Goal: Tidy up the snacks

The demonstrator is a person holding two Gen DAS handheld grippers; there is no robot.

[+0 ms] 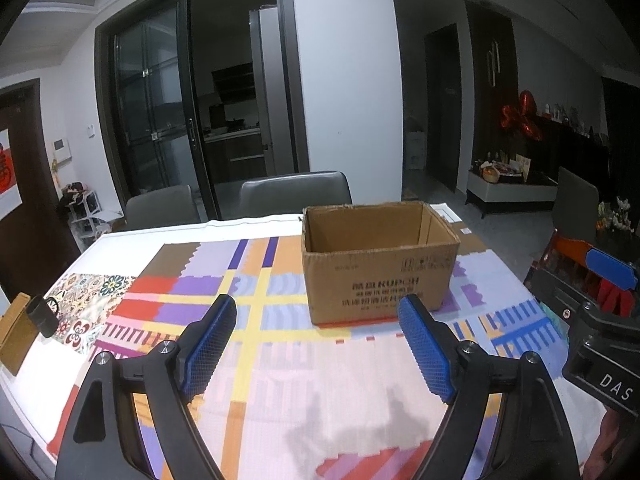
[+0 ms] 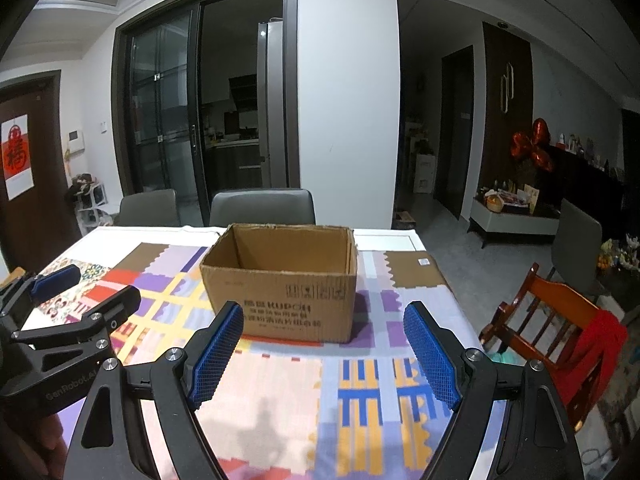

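An open brown cardboard box (image 1: pixel 376 276) stands upright on the patterned tablecloth (image 1: pixel 280 360), towards the far side; it also shows in the right wrist view (image 2: pixel 280 292). Its inside bottom is hidden. No snacks are visible. My left gripper (image 1: pixel 316 344) is open and empty, above the cloth, in front of the box. My right gripper (image 2: pixel 324 352) is open and empty, also in front of the box. The right gripper shows at the right edge of the left wrist view (image 1: pixel 600 320); the left gripper shows at the left edge of the right wrist view (image 2: pixel 60 320).
Two grey chairs (image 1: pixel 296 192) stand behind the table's far edge. A black mug (image 1: pixel 42 316) and a brown object (image 1: pixel 16 332) sit at the table's left edge. A wooden chair with a red cloth (image 2: pixel 560 332) stands right of the table.
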